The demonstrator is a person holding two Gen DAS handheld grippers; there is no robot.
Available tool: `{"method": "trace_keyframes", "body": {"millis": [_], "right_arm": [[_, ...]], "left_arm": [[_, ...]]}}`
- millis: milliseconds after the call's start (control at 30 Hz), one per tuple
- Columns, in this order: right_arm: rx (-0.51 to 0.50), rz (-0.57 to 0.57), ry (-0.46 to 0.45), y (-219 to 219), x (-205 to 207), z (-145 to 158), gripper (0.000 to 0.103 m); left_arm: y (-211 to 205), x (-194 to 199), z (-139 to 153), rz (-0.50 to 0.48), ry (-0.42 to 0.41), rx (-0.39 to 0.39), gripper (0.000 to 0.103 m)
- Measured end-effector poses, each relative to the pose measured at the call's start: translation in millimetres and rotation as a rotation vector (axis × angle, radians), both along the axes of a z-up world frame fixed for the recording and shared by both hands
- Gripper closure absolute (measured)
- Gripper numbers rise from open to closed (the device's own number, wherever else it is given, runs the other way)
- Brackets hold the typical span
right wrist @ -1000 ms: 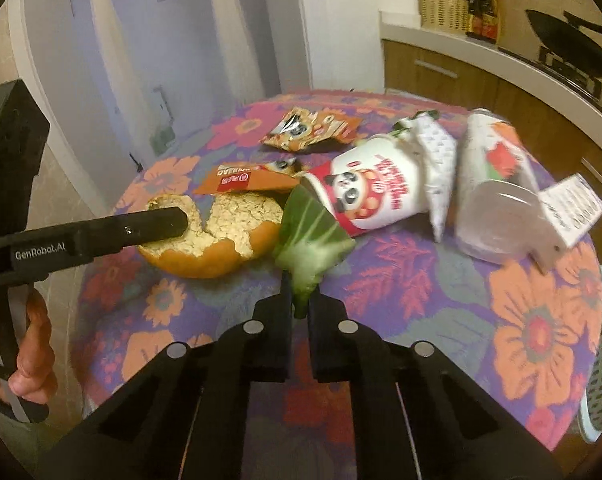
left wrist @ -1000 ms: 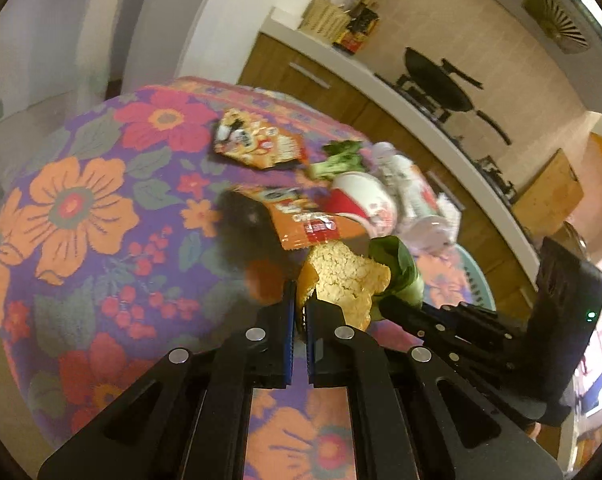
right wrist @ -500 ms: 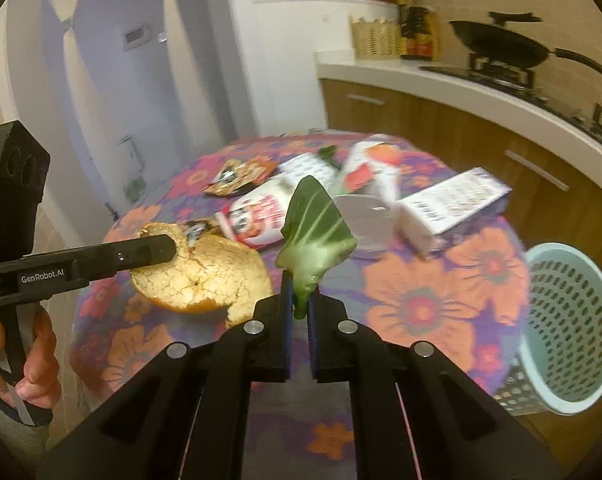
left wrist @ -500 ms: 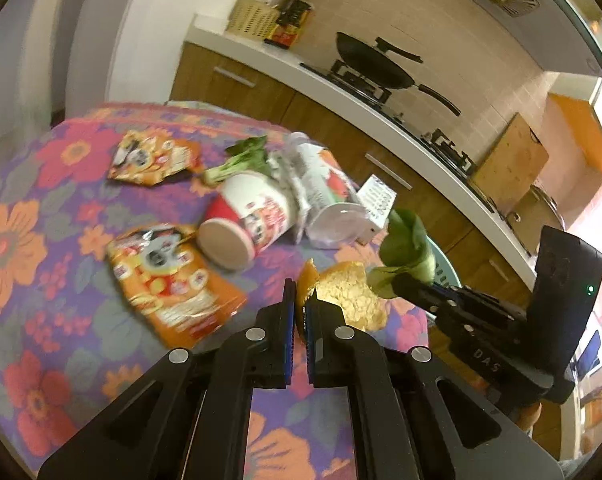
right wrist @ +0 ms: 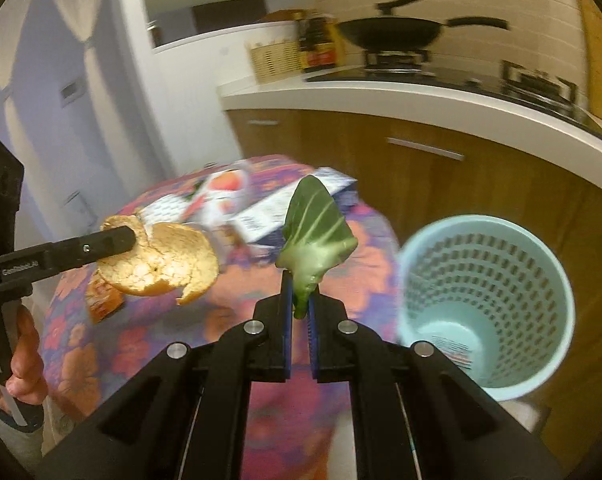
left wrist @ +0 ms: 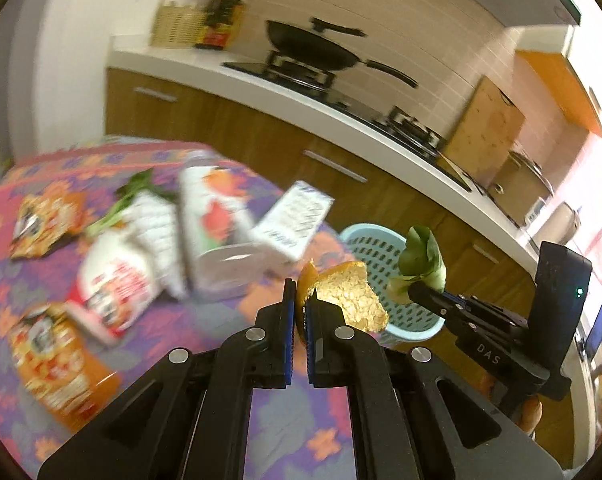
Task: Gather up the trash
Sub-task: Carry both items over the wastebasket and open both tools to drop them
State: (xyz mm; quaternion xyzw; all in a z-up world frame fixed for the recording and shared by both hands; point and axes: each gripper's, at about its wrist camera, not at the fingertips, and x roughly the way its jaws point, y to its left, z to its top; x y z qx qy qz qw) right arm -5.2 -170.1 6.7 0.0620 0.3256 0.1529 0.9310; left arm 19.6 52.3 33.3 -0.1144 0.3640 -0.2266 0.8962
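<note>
1. Orange peel (left wrist: 343, 300) sits clenched in the left tongs (left wrist: 299, 308), lifted clear of the bench (left wrist: 229, 332).
2. Right tongs (right wrist: 299, 300) pinch a green vegetable leaf (right wrist: 315, 236) by its stalk, also airborne.
3. Beyond them stands the pale blue perforated bin (right wrist: 489, 300), beside the bench.
4. Step in hand: carrying both scraps binward. Next, centre each over the rim, then release.
5. Wrappers, cups and a carton (left wrist: 291, 220) remain on the bench.

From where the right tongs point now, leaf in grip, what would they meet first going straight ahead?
Probably the flowered table edge, beyond the green leaf held in the right tongs. The blue basket sits off to the right, not in line. Depth is unclear.
</note>
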Motion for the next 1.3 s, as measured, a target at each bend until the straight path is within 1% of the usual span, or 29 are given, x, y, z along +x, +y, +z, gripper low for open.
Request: {"method": "trace_keyframes", "body": {"millis": [167,400,533,667,800,867,933,967,1067,1133,1233,1267,1300], "right_arm": [[0.021,-0.090,0.022,-49.8,10.9,-9.0,0.099],[0.053,-0.202,0.099,-107.2,32.6,-32.8,0.098],[0.068,-0.243,0.173,-128.5,48.1,-52.4,0.098],[0.074,-0.274,0.228,-146.7,59.5,-70.9,0.098],[0.083,-0.284,0.293,-157.9,69.8,-88.2,0.097],[0.093,-0.286,0.314,-161.1,73.3,-94.0,0.096],[0.103,-0.290,0.324,-165.3,74.7,-98.7,0.093],[0.103,-0.293,0.332,-166.8,74.9,-101.0,0.090],[0.115,-0.292,0.340,-171.5,73.6,-105.2,0.075],[0.114,-0.301,0.332,-173.9,71.2,-105.3,0.074],[0.142,-0.305,0.323,-179.0,65.1,-104.9,0.074],[0.146,-0.310,0.318,-180.3,63.0,-104.0,0.074],[0.149,-0.313,0.314,-181.7,60.9,-103.2,0.074]], "left_arm": [[-51.5,21.4,3.4,-0.074,-0.014,0.031,0.100],[-115.4,52.1,1.6,-0.160,-0.010,0.052,0.100],[-148.8,70.3,-7.2,-0.195,0.002,0.084,0.100],[-177.8,88.2,-23.9,-0.210,0.029,0.119,0.100],[-196.6,103.9,-39.8,-0.211,0.060,0.143,0.100],[-202.3,109.0,-47.3,-0.211,0.075,0.154,0.100],[-207.3,113.4,-54.1,-0.214,0.089,0.162,0.100],[-209.4,114.3,-55.7,-0.214,0.091,0.167,0.100],[-216.8,118.1,-62.6,-0.213,0.102,0.183,0.100],[-219.9,120.2,-65.5,-0.213,0.106,0.189,0.100],[-225.9,121.9,-69.5,-0.215,0.108,0.202,0.099],[-228.9,122.0,-70.6,-0.221,0.103,0.206,0.098],[-230.4,121.6,-71.6,-0.220,0.098,0.216,0.094]]}}
